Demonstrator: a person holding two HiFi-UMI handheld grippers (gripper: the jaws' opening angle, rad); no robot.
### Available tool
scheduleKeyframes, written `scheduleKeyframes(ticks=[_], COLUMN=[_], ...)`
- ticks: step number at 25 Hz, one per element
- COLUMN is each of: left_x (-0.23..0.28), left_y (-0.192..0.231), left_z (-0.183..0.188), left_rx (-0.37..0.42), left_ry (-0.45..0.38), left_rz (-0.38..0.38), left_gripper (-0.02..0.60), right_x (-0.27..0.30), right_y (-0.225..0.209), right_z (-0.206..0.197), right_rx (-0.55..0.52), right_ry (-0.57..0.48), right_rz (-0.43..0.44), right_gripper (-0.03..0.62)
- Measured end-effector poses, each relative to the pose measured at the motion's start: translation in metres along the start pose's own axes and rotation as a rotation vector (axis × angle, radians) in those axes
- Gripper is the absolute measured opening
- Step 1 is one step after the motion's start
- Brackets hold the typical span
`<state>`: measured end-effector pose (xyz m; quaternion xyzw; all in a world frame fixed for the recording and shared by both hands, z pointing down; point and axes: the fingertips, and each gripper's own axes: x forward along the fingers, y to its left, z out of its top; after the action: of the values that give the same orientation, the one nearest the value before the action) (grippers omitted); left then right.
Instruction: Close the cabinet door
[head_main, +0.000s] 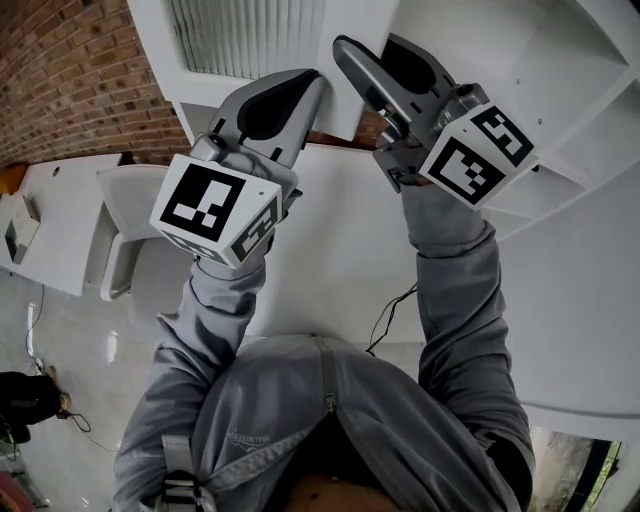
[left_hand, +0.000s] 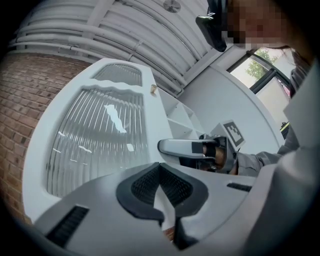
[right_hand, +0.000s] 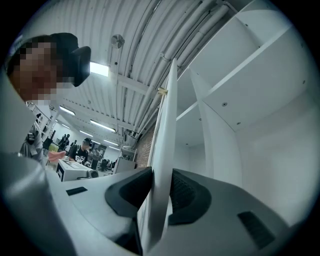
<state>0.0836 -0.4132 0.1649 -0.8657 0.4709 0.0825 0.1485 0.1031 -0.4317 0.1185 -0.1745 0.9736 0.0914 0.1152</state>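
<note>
My left tool (left_hand: 161, 175) is pinched on the white lower edge of the door (left_hand: 100, 135), with the ribbed glass pane up to its left. My right tool (right_hand: 161, 192) clamps the door's thin edge between its 2 pads. The door stands ajar, and the cabinet (right_hand: 250, 85) interior is open to its right.

Brick wall (head_main: 70, 70): red, far left.
Counter (head_main: 60, 200): white, near the wall.
Cable (head_main: 383, 318): thin, dark, perhaps dangling.
</note>
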Motion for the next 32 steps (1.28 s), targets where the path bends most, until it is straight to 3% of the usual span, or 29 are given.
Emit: scheduleKeyframes(ticks=[21, 32], left_x=[0.028, 0.037], left_y=[0.020, 0.024], left_z=[-0.020, -0.023], left_rx=[-0.004, -0.004], left_ry=[0.007, 0.011], left_rz=[-0.031, -0.037], left_gripper=[0.006, 0.006], right_x=[0.012, 0.012], right_y=[-0.030, -0.042], right_z=[-0.012, -0.014], right_rx=[0.030, 0.021], right_ry=[-0.007, -0.031], right_rz=[0.029, -0.016], right_gripper=[0.121, 0.143])
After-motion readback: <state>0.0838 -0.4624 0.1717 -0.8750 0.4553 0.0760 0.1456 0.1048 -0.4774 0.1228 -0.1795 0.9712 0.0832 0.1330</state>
